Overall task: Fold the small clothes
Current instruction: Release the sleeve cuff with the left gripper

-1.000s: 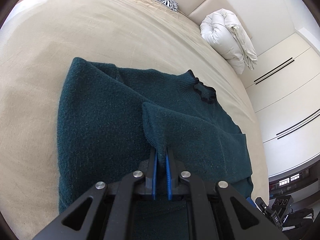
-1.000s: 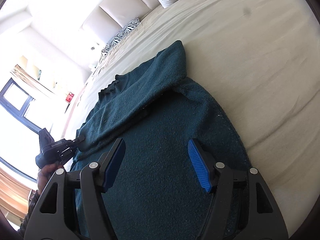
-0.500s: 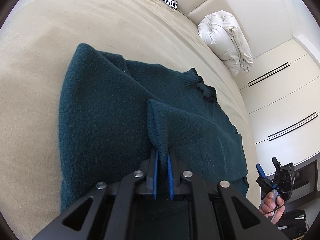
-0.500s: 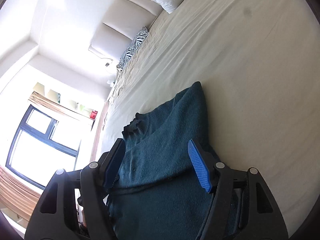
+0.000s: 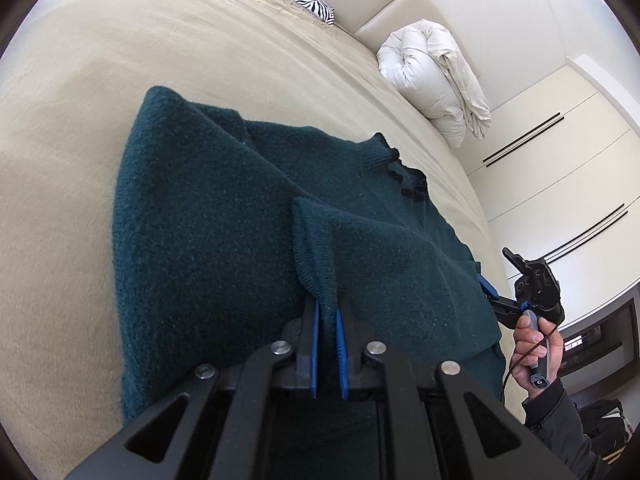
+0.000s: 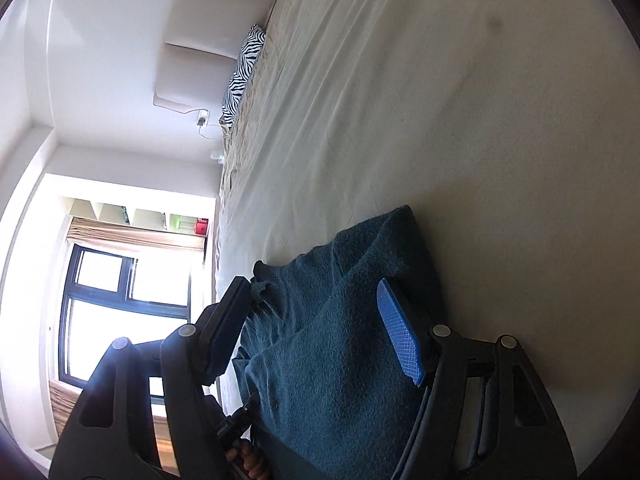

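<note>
At centre frame on the bed (image 5: 72, 128), a sleeve cuff of the teal sweater (image 5: 200, 240) is pinched by the left gripper (image 5: 326, 320), half folded; the right gripper (image 6: 320, 332) is held wide, empty.

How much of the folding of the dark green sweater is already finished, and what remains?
Done: one side of the sweater lies folded over the body on the bed. In hand: the left gripper pinches a sleeve cuff above the body. Left: laying that sleeve down and folding the rest; the right gripper is open at the sweater's edge, gripping nothing.
</note>
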A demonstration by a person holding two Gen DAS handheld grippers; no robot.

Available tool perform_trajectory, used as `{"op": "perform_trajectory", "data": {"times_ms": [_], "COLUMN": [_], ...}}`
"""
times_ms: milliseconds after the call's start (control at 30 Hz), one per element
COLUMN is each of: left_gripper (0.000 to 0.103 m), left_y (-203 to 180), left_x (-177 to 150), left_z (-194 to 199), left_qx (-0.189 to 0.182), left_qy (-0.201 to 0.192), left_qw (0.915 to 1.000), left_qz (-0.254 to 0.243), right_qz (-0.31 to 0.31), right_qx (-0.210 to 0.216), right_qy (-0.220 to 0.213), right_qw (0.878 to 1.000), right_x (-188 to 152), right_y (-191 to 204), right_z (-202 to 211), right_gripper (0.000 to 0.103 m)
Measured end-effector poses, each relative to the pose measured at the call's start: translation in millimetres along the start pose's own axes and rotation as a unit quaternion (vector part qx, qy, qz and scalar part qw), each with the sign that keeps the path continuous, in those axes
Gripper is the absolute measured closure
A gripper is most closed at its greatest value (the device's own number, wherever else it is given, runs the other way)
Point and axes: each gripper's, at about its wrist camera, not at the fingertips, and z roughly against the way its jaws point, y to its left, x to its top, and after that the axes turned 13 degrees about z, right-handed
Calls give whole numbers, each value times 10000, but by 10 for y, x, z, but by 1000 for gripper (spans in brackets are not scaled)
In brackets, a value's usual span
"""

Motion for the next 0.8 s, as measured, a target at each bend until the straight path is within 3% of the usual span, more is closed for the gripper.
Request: {"op": "perform_trajectory", "data": {"times_ms": [200, 333, 533, 633, 700, 800], "left_gripper": [91, 91, 89, 79, 58, 56], "left_y": [8, 10, 5, 6, 34, 108], "left_x": [1, -5, -25, -98, -173, -371], "left_z": [-6, -4, 96, 345, 563, 921], "left_qx": [-28, -33, -65, 11, 47, 51], "left_qy": [-17, -46, -81, -206, -287, -367], "left_qw": [10000, 10000, 9999, 9997, 9994, 9991], "left_qz": [-20, -54, 20, 123, 168, 216], "right_qz": [429, 411, 504, 581, 817, 1114], "right_qx": [188, 372, 241, 83, -143, -393], "right_qy": [566, 657, 752, 504, 358, 165], "right_qw": [9973, 9963, 9956, 9970, 9959, 9929], "right_x": [-386, -643, -1032, -1212, -1378, -1686], "right_y": [100, 91, 160, 239, 345, 489], "right_z": [65, 251, 529, 873, 1140, 1531], "right_gripper": [39, 39, 39, 37, 37, 37]}}
